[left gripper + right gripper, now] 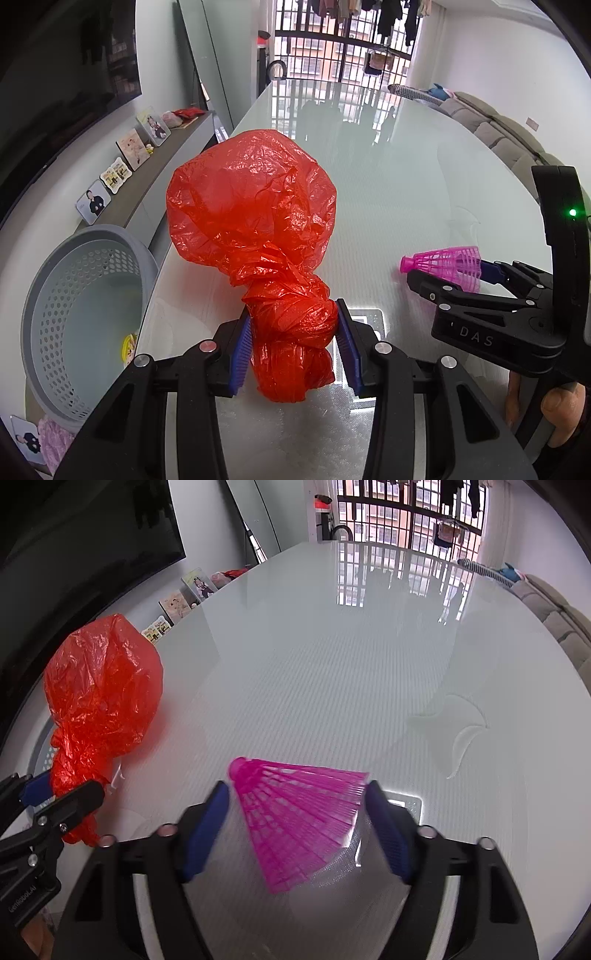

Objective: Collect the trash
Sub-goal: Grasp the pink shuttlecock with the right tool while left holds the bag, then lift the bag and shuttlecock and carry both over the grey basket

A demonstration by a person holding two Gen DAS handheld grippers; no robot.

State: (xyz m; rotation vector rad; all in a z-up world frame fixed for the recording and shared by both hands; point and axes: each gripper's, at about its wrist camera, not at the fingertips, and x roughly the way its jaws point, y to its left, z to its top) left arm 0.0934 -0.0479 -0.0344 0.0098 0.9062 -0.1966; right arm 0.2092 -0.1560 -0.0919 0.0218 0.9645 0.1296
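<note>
Our left tool pinches the knotted neck of the red plastic bag, which bulges out over the bench edge. Our right tool grips the pink shuttlecock by its skirt (cork tip pointing left). The grey perforated basket sits below, left of the bench.

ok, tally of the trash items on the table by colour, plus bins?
Red: 1, knotted plastic bag, its knot between the left gripper pads
Pink: 1, plastic shuttlecock, between the right gripper fingers
Grey: 1, perforated basket beside the table
Total: 3
</note>
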